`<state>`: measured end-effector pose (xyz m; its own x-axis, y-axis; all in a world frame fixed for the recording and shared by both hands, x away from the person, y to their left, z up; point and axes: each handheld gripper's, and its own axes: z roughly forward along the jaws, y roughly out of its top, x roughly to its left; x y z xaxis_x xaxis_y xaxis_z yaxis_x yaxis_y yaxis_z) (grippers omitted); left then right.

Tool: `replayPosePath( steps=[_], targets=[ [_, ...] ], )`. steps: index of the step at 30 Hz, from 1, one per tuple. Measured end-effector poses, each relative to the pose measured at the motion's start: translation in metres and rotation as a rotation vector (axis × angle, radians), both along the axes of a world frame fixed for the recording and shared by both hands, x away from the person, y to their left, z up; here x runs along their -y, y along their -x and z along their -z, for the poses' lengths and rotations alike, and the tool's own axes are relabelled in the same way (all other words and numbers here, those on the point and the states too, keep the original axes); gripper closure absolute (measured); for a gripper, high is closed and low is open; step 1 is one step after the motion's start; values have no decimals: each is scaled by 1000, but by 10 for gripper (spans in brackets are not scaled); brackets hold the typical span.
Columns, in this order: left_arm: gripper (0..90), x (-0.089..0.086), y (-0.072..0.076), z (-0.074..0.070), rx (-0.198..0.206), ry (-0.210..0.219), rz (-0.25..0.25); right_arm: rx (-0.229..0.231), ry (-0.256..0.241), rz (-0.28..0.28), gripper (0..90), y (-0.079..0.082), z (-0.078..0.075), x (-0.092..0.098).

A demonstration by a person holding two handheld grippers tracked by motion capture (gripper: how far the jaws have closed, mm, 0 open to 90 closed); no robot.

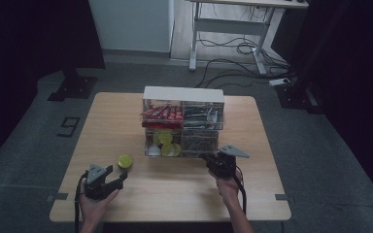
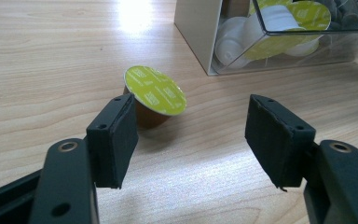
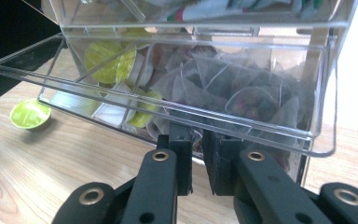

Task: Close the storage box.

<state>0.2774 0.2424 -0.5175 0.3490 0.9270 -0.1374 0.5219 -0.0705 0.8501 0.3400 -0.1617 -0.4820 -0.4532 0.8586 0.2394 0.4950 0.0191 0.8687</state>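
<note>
So my left gripper [image 2: 191, 135] is spread wide, nothing in it, sitting low over the wooden table [image 1: 175, 179]. The green-lidded capsule [image 2: 154, 95] rests on the wood, tilted, just beyond the left jaw's pad and touching nothing else — it's near the front left corner of the clear organizer box [image 1: 183, 121]. My right gripper [image 3: 196, 154] is up against the lower drawer [image 3: 191, 116], the one with tea bags and more capsules — jaws nearly together at its front lip, apparently clamped on it.
</note>
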Motion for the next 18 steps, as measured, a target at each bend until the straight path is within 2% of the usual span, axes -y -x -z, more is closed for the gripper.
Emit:
replayPosePath(
  steps=[18],
  targets=[
    [349, -2, 1, 0, 0, -2, -4, -34, 12, 10, 797, 4, 14, 3]
  ],
)
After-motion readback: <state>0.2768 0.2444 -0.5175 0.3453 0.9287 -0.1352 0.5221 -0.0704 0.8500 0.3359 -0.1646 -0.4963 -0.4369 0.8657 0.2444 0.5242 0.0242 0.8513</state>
